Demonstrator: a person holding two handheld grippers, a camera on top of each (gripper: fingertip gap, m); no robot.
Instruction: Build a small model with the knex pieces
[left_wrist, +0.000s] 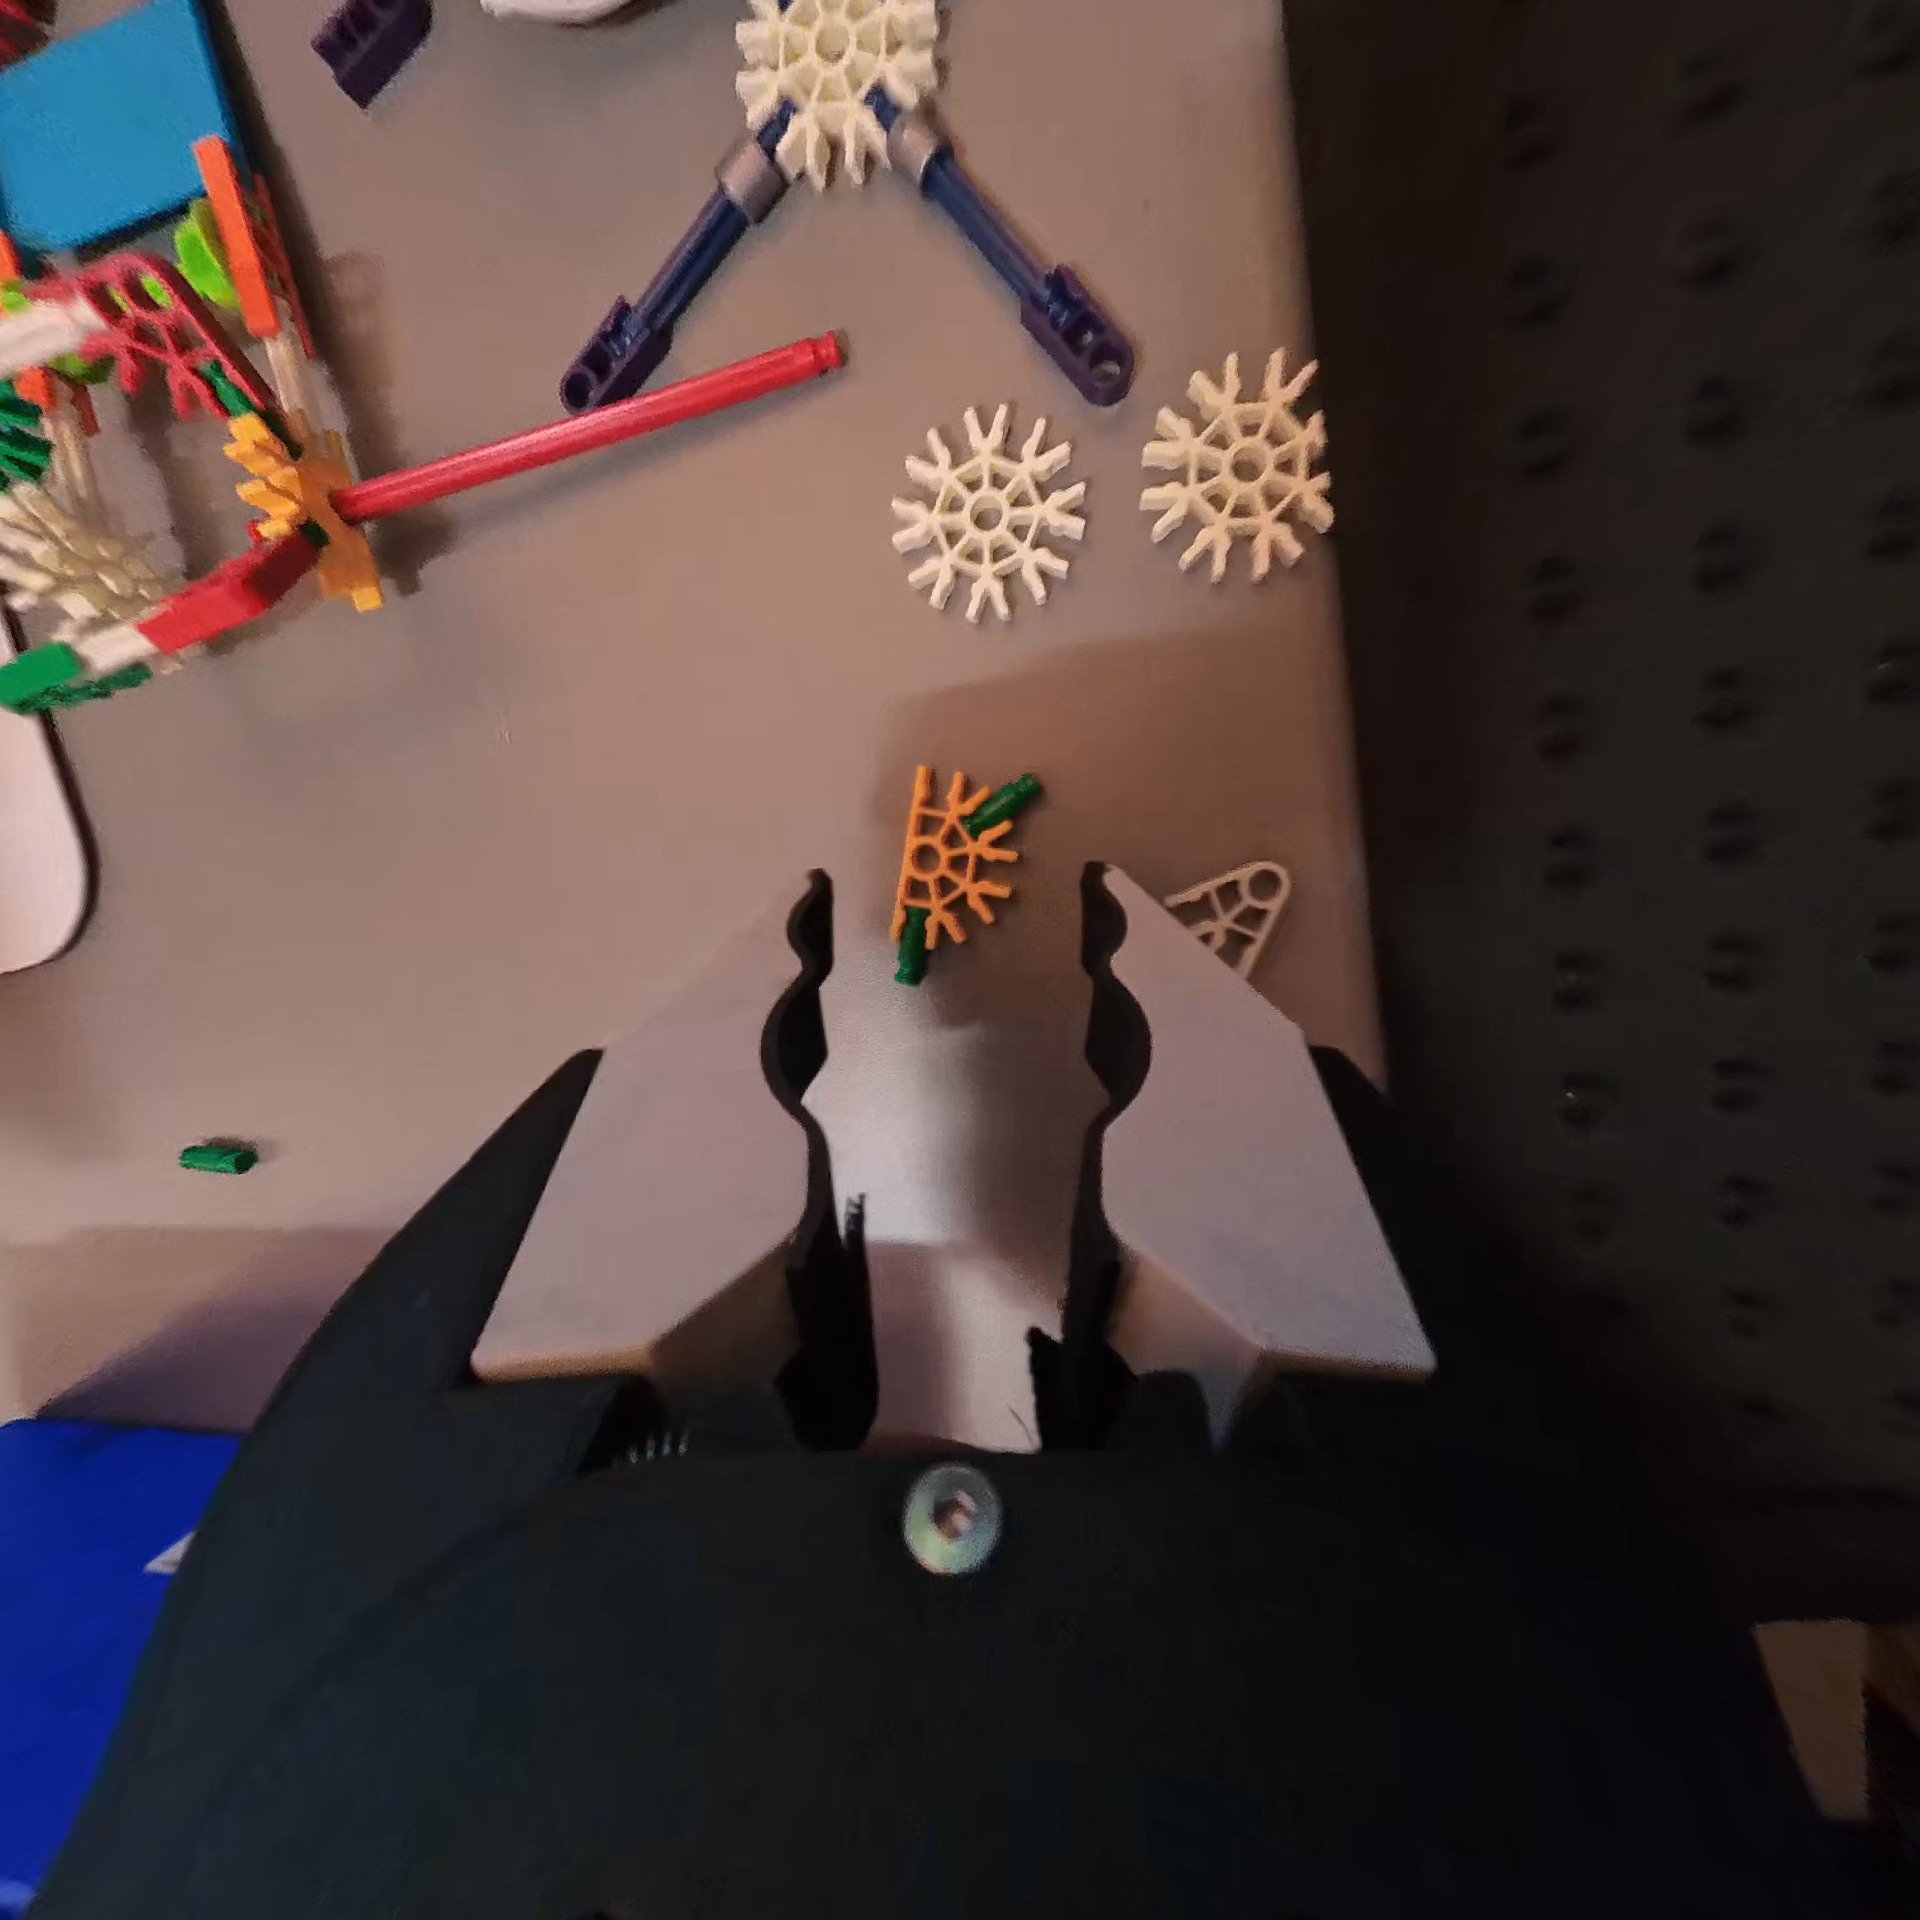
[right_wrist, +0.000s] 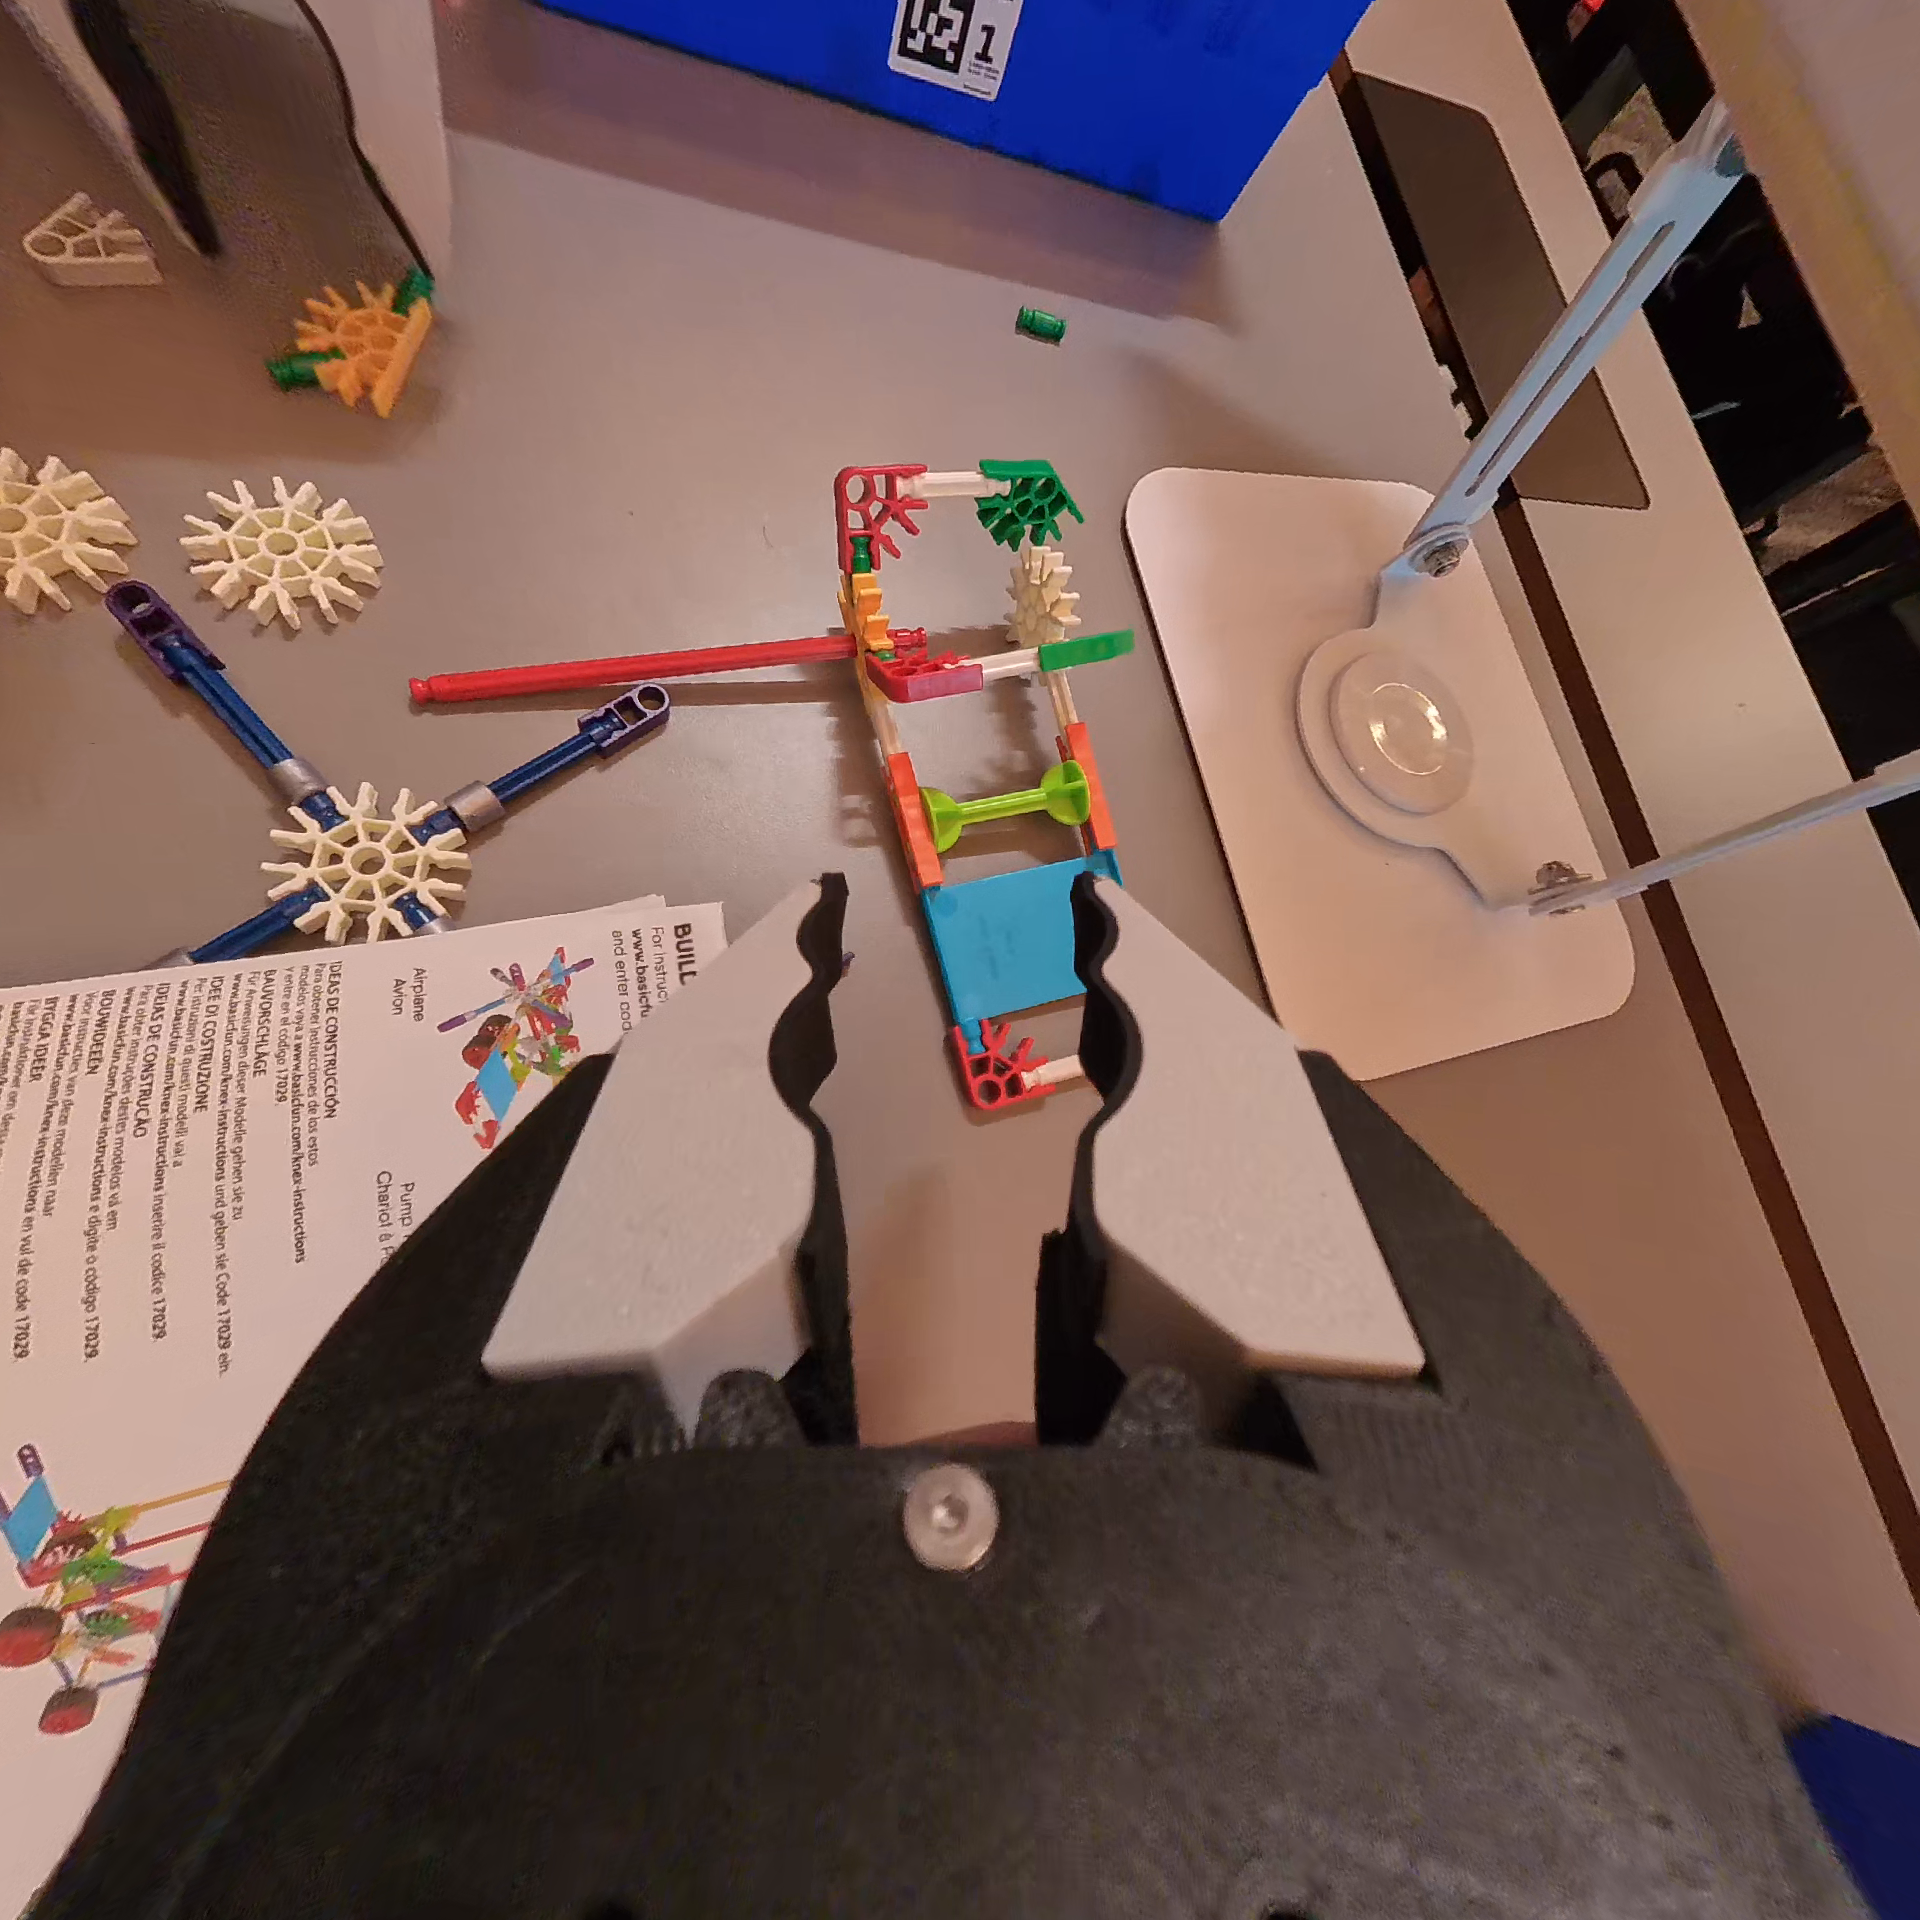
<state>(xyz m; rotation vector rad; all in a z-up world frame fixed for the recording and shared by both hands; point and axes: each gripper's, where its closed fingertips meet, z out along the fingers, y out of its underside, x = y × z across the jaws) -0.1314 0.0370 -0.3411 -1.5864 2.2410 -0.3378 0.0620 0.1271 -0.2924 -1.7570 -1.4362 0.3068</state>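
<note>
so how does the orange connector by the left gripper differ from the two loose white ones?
The orange connector is a half-round fan; the white connectors are full snowflake-like wheels. The orange one has short green rods plugged in; the white ones are bare. The orange one lies just ahead of the open left gripper; the white ones lie farther off. All lie flat on the grey table.
</note>
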